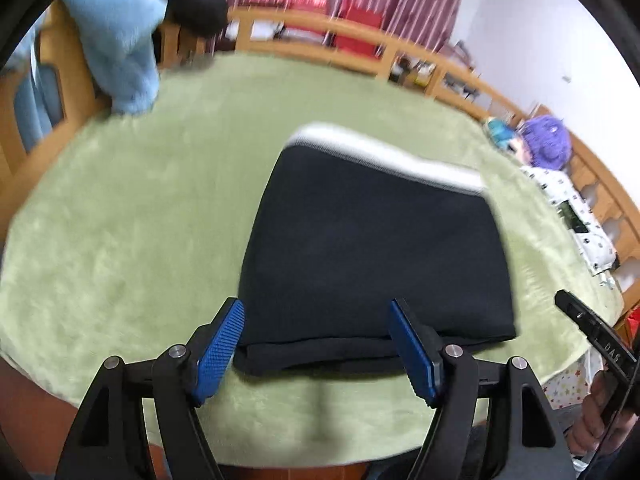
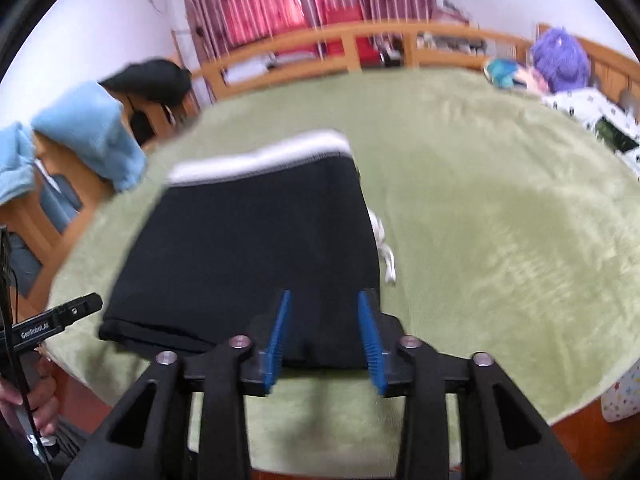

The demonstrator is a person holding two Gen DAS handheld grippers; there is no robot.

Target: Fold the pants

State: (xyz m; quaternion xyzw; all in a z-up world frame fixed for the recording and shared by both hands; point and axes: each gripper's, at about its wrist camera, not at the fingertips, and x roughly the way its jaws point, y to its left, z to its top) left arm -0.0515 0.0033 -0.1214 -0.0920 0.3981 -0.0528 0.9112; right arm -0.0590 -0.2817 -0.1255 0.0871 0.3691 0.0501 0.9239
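Pants (image 1: pixel 372 248) folded into a dark block, mid-blanket (image 1: pixel 140 208), white waistband at far edge.

Both claws spread, pinching nothing: left gripper (image 1: pixel 318 354) and right gripper (image 2: pixel 326 342) hang over the near fold, pads clear of the cloth. Judged soft, light, limp knit; layers likely to slide apart if lifted by one ply. Best hold: near folded edge, both corners, all layers together. White drawstring (image 2: pixel 386 256) strays off the right side.

One folded pair of pants (image 1: pixel 372 248), two tools (both gaping), one blanket (image 1: pixel 160 208).
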